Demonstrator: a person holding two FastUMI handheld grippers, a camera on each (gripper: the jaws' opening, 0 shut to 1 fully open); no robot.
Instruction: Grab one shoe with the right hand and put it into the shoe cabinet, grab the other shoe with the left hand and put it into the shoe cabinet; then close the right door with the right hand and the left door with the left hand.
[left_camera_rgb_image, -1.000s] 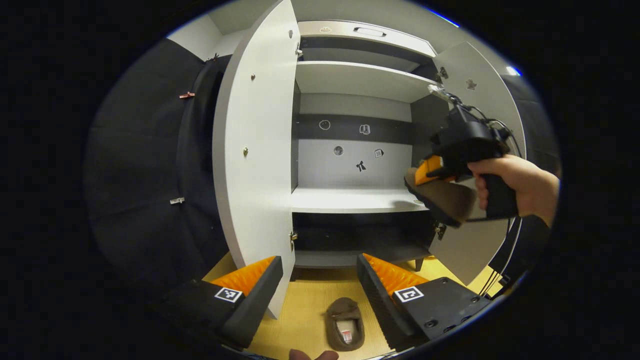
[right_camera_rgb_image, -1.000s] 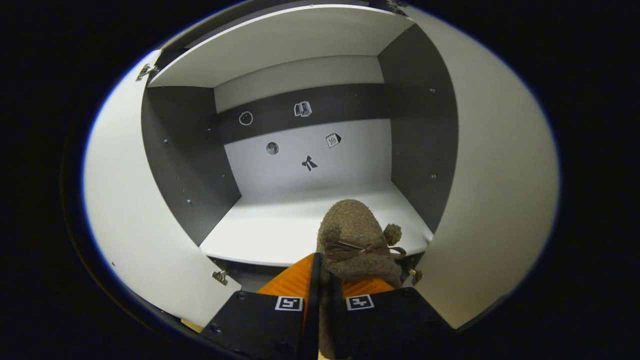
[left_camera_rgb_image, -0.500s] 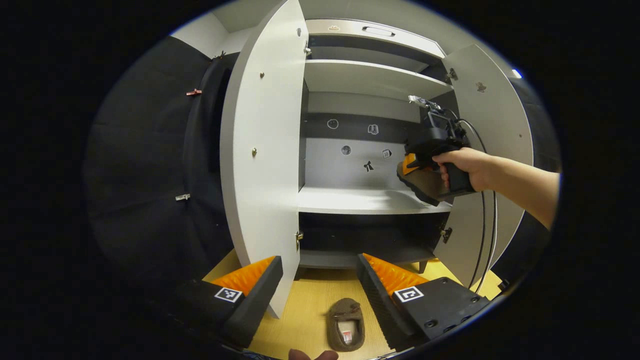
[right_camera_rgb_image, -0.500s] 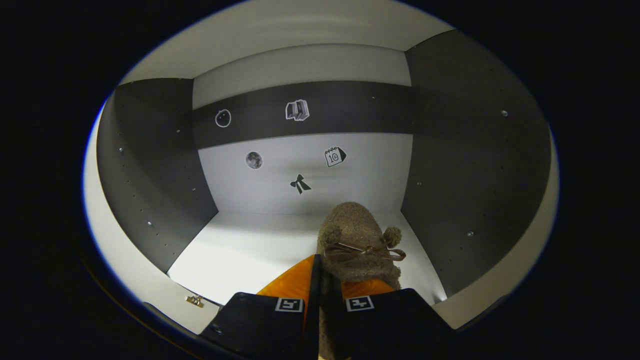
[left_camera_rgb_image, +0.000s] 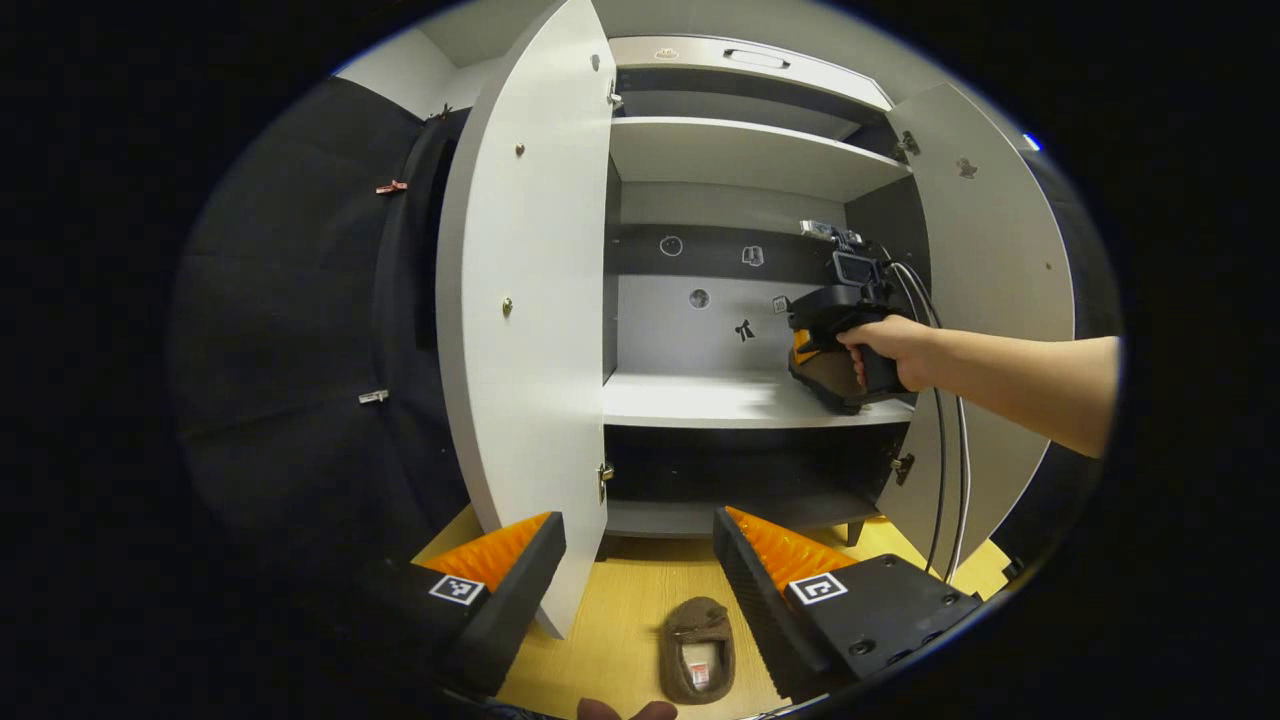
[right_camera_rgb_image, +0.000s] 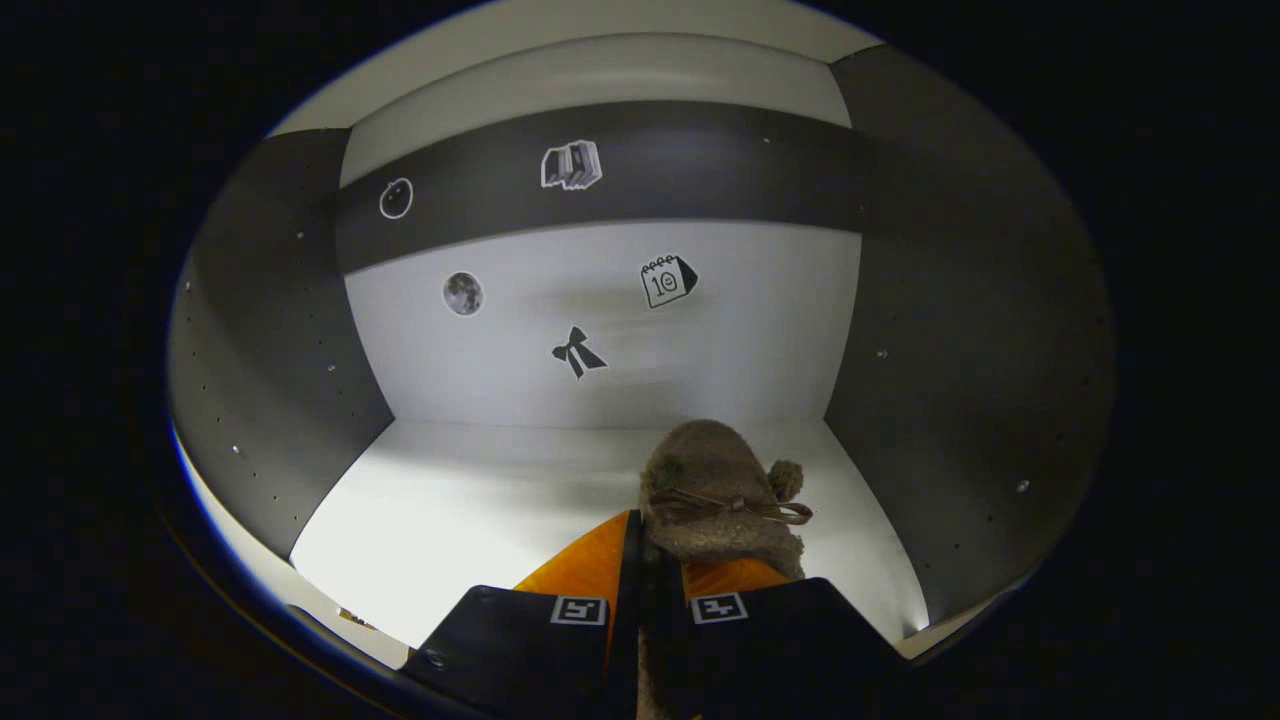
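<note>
My right gripper (right_camera_rgb_image: 652, 560) is shut on a brown fuzzy slipper (right_camera_rgb_image: 715, 490) with a bow, held over the right part of the cabinet's middle shelf (right_camera_rgb_image: 480, 510). In the left gripper view that same slipper (left_camera_rgb_image: 825, 372) sits low over the shelf (left_camera_rgb_image: 700, 398), with a hand on the right gripper (left_camera_rgb_image: 835, 320) behind it. The second brown slipper (left_camera_rgb_image: 698, 650) lies on the yellow floor, between the fingers of my open left gripper (left_camera_rgb_image: 640, 560) but well below them. Both cabinet doors stand open: the left door (left_camera_rgb_image: 525, 300) and the right door (left_camera_rgb_image: 985, 290).
A higher shelf (left_camera_rgb_image: 740, 155) and a dark lower compartment (left_camera_rgb_image: 740, 465) frame the middle shelf. Dark side walls (right_camera_rgb_image: 960, 330) close the compartment left and right. Small stickers dot the back panel (right_camera_rgb_image: 610, 330). A cable (left_camera_rgb_image: 940, 470) hangs from the right gripper.
My right gripper has carried the slipper forward into the cabinet and lower toward the middle shelf. The left gripper has barely moved; the floor slipper lies where it was.
</note>
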